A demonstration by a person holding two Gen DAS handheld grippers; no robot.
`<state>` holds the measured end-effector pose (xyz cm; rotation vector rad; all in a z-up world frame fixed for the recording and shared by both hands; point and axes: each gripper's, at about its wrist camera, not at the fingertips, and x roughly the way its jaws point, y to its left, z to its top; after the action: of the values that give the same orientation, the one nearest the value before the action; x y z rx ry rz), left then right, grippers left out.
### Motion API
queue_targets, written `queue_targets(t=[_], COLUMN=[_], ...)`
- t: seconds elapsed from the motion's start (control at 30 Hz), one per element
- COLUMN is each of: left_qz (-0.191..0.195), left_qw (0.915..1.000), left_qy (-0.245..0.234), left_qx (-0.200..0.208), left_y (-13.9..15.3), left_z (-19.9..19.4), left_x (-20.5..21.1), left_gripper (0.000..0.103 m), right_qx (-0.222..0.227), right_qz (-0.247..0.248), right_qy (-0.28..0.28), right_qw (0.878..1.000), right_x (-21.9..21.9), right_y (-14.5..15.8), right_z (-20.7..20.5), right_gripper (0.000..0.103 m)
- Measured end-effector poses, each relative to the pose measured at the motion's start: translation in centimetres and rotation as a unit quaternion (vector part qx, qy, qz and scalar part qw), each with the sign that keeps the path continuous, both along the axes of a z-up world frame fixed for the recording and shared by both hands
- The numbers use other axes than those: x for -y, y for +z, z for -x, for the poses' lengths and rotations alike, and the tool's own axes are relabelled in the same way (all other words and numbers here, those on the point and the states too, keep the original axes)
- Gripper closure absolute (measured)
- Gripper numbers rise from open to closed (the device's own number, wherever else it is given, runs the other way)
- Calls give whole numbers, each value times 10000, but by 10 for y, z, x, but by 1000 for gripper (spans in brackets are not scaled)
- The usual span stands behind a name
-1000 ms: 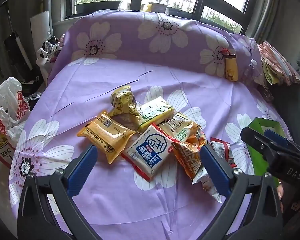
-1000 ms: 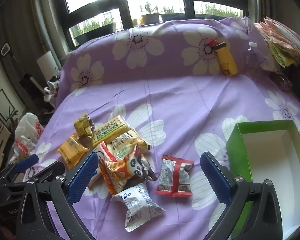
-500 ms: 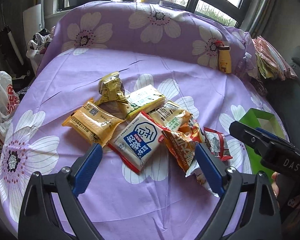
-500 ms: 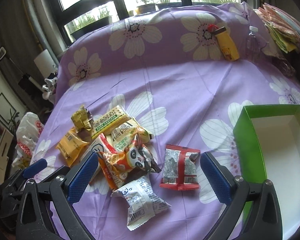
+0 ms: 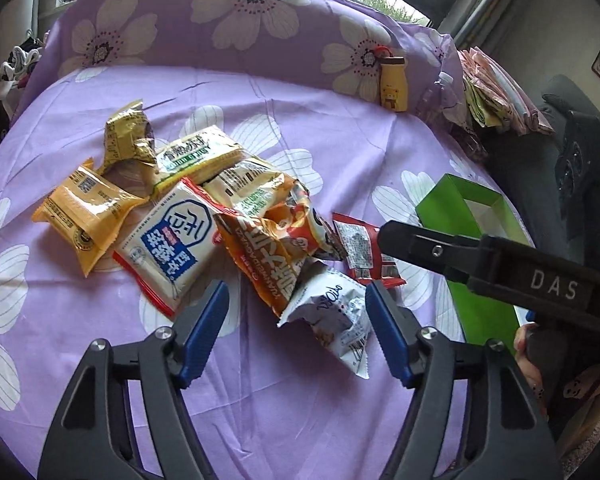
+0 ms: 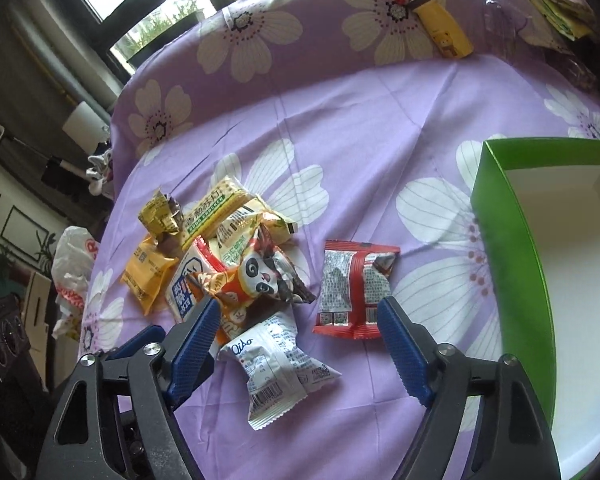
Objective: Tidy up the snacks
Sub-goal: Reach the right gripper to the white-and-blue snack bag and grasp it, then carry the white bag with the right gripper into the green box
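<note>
Purple floral sheet carries the snack pile (image 5: 220, 216) left of the empty green box (image 6: 512, 264), so your left hand-held gripper (image 5: 296, 316) and right hand-held gripper (image 6: 300, 332), both half-wide and just narrowing, flank the white packet (image 6: 276, 368) for pickup, holding nothing.
</note>
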<state>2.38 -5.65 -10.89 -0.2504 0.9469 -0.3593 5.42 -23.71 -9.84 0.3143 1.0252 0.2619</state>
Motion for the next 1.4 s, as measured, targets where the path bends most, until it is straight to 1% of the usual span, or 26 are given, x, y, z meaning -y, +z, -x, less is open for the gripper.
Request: queue_targets(t=[0.07,0.13,0.23,0.33,0.47,0.63,0.77,0.87,0.97,1.03,1.17,1.3,1.4], left_qz=[164,247,337,306,276,447,570,527,386,385,281,110,107], left_qw=[9997,9993,9988,9988,9986,9979,9975,9978,9983,9984,9985,9951,9915], left_qy=[-100,-166,-183,-219,-307,-354,-333,-363,-431,-401,-420,-564,-715], left_qx=[-126,-212,-301,-314,-317,-304,-242,-154,-15,-51,196,809,1086], left_y=[-5,-9,-14,-16,-21,-25,-29,-29,-28,-28,-13,18,35], left_z=[0,0,1,2,1,-2,-4,-4,-2,-4,0,11,15], left_x=[4,9,14,16,17,17,18,21,25,26,29,41,53], left_gripper=[41,45,46,46,46,53,54,56,58,59,60,61,61], right_qx=[-132,-238,-410,-533,-648,-676,-711,-725,-729,-706,-576,-237,99], right_qz=[-134,-217,-413,-469,-417,-438,-475,-526,-496,-496,-657,-909,-979], right_qy=[87,168,291,348,481,601,595,637,715,747,733,715,582], right_qw=[9998,9993,9979,9969,9959,9949,9946,9939,9935,9935,9935,9930,9934], right_x=[-1,-3,-4,-6,-8,-12,-11,-10,-12,-13,-11,-1,11], right_y=[-6,-11,-20,-27,-35,-38,-43,-46,-49,-49,-40,-14,8], right_z=[-2,-4,-5,-4,0,-3,-6,-8,-10,-9,-6,3,14], right_gripper=[31,36,39,39,39,39,39,39,38,37,38,38,38])
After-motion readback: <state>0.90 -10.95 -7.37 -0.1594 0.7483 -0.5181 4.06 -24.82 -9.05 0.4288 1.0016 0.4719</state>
